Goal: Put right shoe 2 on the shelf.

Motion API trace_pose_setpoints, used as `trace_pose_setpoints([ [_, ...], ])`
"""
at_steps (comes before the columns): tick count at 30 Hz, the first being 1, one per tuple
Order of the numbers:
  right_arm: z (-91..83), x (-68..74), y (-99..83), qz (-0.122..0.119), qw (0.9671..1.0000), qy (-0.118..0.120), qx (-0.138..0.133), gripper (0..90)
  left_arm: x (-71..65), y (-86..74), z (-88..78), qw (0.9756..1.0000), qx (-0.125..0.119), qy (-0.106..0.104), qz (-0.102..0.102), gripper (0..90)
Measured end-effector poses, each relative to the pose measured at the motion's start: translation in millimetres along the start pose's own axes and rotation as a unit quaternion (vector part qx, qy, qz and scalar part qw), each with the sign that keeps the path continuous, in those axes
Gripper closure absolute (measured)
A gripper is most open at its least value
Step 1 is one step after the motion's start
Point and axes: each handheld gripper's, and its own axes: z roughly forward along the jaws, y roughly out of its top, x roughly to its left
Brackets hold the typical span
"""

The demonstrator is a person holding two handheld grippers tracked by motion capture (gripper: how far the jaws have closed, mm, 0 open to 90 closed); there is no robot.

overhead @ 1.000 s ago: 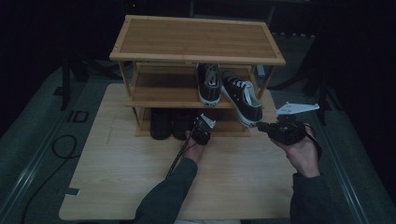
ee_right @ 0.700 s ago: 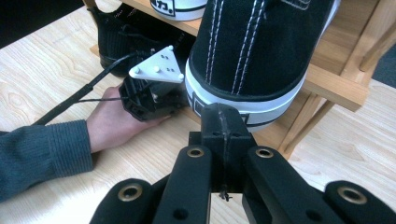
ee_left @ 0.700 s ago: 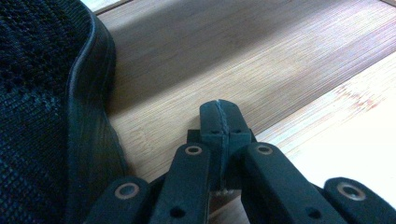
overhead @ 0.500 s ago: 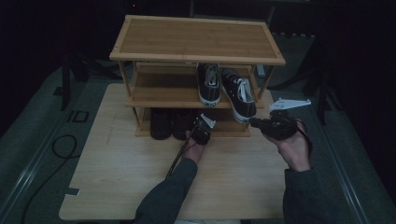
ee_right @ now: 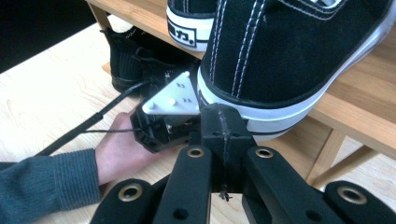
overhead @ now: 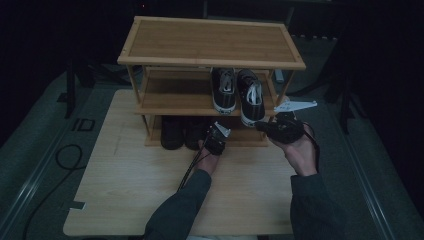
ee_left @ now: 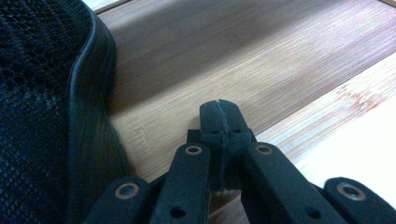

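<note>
A three-tier bamboo shoe rack (overhead: pixel 210 40) stands on the table. Two black-and-white sneakers sit side by side on its middle shelf, the left one (overhead: pixel 223 90) and the right one (overhead: pixel 251 96). My right gripper (overhead: pixel 261 126) is shut with nothing in it, its tip (ee_right: pixel 223 116) right at the white heel sole of the right sneaker (ee_right: pixel 289 51). My left gripper (overhead: pixel 216 136) reaches into the bottom tier. It is shut and empty (ee_left: pixel 219 111) over the bottom shelf (ee_left: pixel 261 51), beside a black mesh shoe (ee_left: pixel 37 93).
A pair of black shoes (overhead: pixel 182 131) sits on the bottom shelf, left of my left gripper. The rack's right post (overhead: pixel 282 92) is just behind my right hand. A light wooden table (overhead: pixel 135 185) lies in front of the rack; a cable (overhead: pixel 60 157) lies at the left.
My right gripper has moved left to the right sneaker's heel. That sneaker, angled outward before, now lies straighter and farther in on the shelf. My left gripper has stayed put.
</note>
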Motion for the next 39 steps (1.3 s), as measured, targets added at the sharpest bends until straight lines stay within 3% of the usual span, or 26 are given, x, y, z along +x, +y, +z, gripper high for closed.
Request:
trace_pose_setpoints([
  [18, 8.8, -2.4, 13.3, -0.005, 0.9999, 0.008, -0.005, 90.0, 0.5, -0.2, -0.6, 1.0, 0.002, 0.004, 0.001, 90.0],
  [36, 11.6, -3.0, 15.7, -0.009, 0.9998, -0.015, -0.006, 90.0, 1.2, -0.4, -0.8, 1.0, 0.003, 0.004, -0.001, 90.0],
  [37, 18.5, 2.0, 15.3, -0.017, 0.9996, -0.024, -0.003, 90.0, 1.3, -0.4, -0.6, 1.0, 0.001, 0.004, -0.003, 90.0],
  [39, 23.4, 3.4, 15.6, -0.016, 0.9997, -0.019, -0.001, 90.0, 1.5, -0.4, -0.7, 1.0, 0.002, 0.003, -0.003, 90.0],
])
